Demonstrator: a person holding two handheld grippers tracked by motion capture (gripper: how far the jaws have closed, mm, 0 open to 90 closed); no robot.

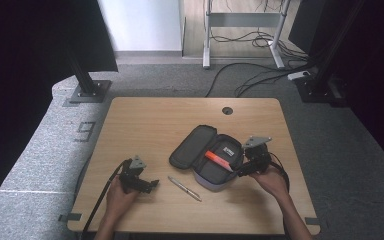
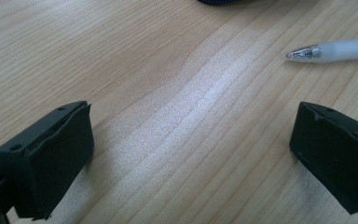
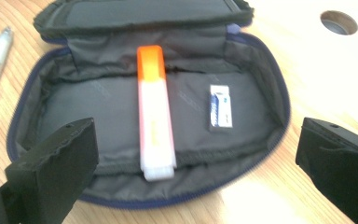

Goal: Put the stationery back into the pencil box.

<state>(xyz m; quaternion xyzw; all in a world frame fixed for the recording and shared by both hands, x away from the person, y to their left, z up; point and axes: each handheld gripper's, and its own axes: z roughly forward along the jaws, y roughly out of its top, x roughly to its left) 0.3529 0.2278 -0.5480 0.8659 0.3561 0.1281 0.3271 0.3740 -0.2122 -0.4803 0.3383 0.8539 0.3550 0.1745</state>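
Lying in open pencil case [image 3: 261, 60], highlighter [image 3: 154, 112] between spread right gripper [image 3: 196, 163] fingers [image 3: 58, 168], untouched.

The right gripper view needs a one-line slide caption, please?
Open right gripper facing an unzipped pencil case holding an orange highlighter.

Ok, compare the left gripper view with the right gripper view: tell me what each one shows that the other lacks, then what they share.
Left gripper view alone: the left gripper, jaws wide apart over bare wood, with nothing between them.

Right gripper view alone: the right gripper, jaws open, facing the open pencil case. An orange highlighter lies inside it, beside a small white and blue label. A round hole sits in the tabletop beyond.

Both: the wooden table and the pen, lying on the wood outside the case.
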